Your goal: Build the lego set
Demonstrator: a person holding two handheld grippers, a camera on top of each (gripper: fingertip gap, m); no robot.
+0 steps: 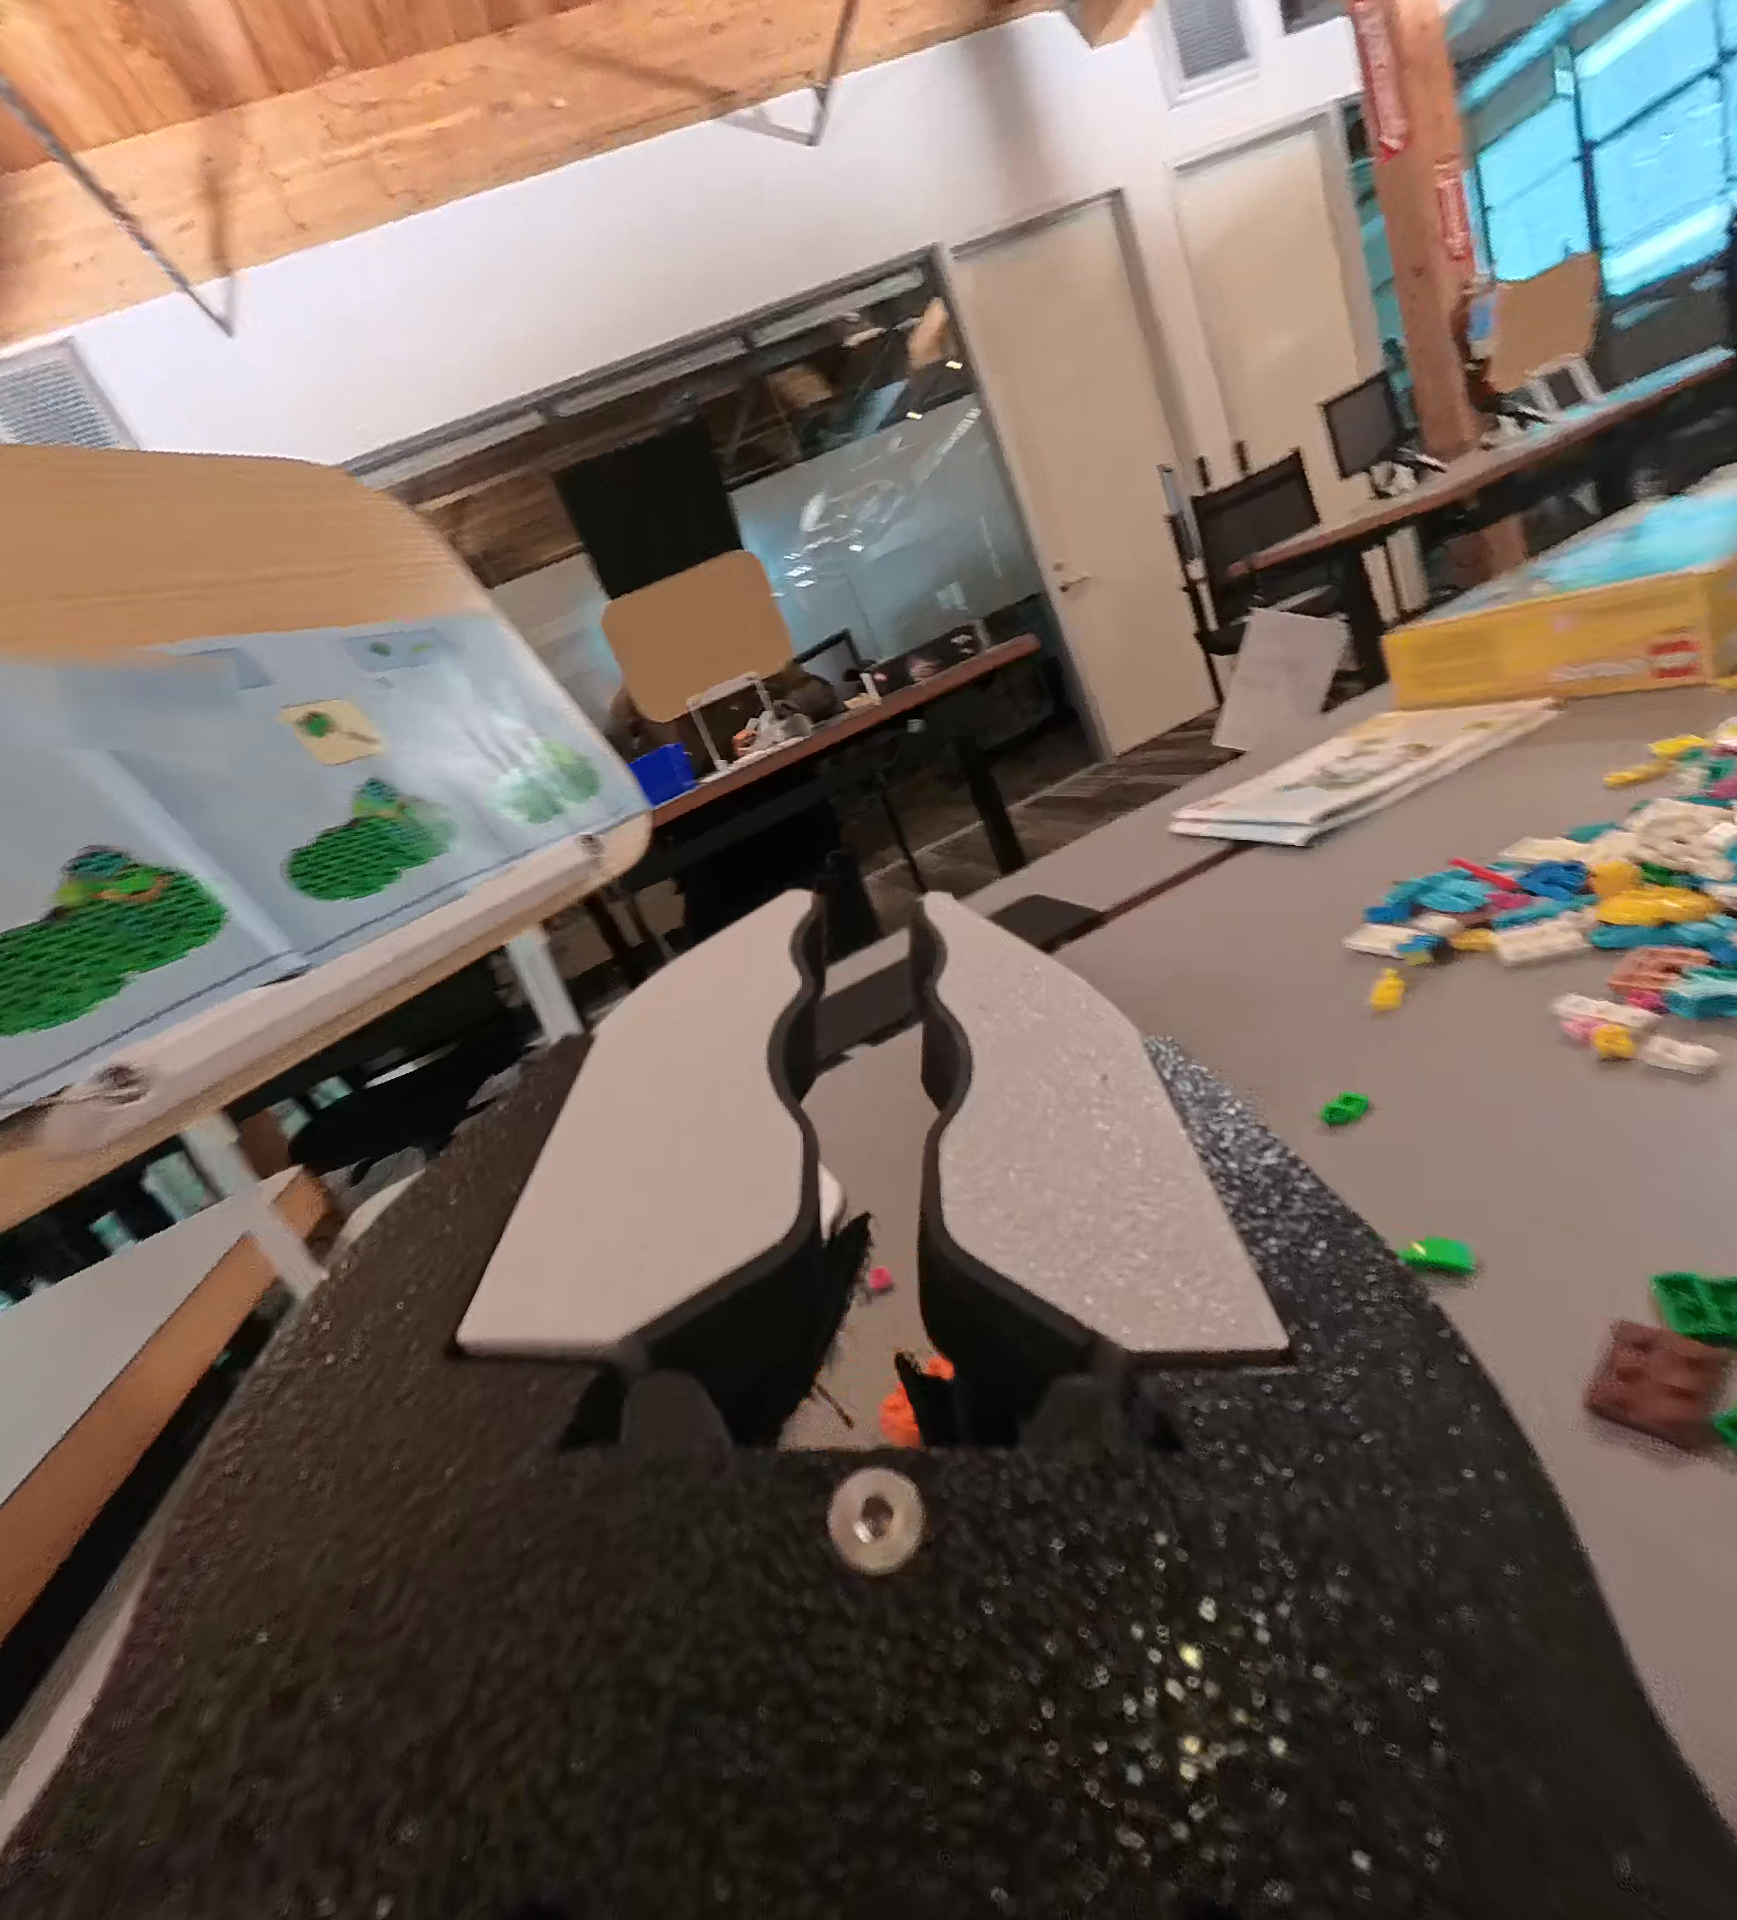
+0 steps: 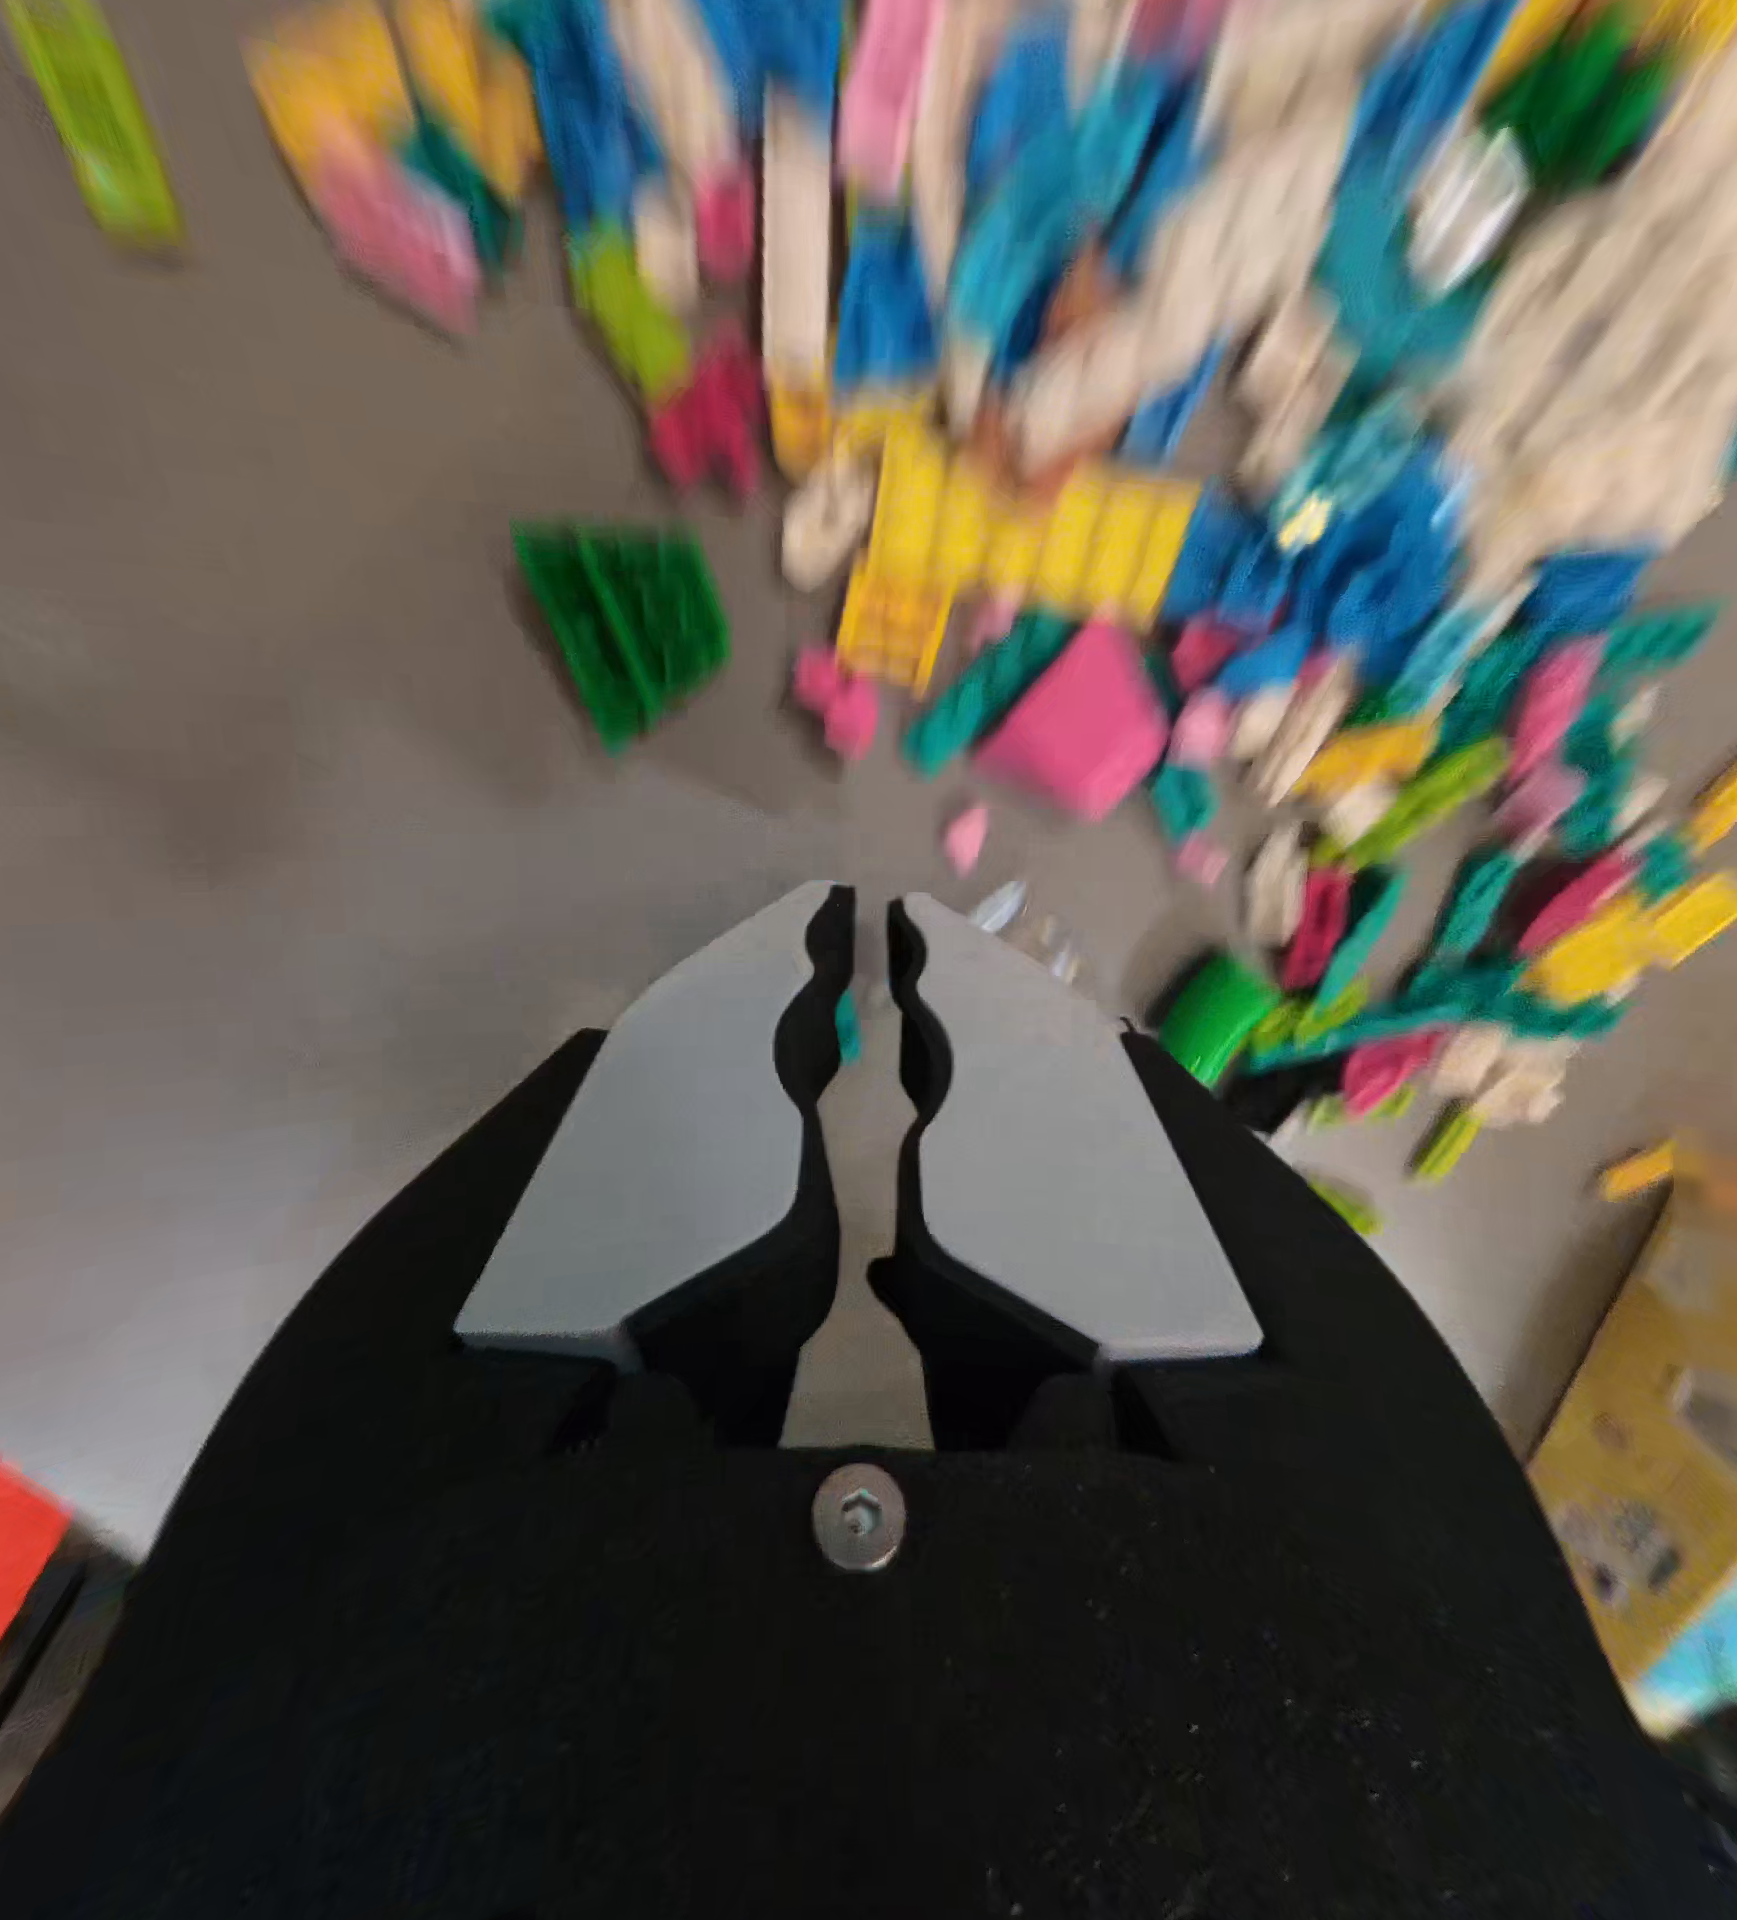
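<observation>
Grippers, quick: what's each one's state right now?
Left gripper: slightly open, nothing held.
Right gripper: nearly closed with a slim gap, nothing visibly held.

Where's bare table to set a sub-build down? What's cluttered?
Free: grey table right of the left gripper, between the loose green plates and the brick pile. In the right wrist view, bare grey left of the green plate. Crowded: the pile; booklets and box behind it.
</observation>
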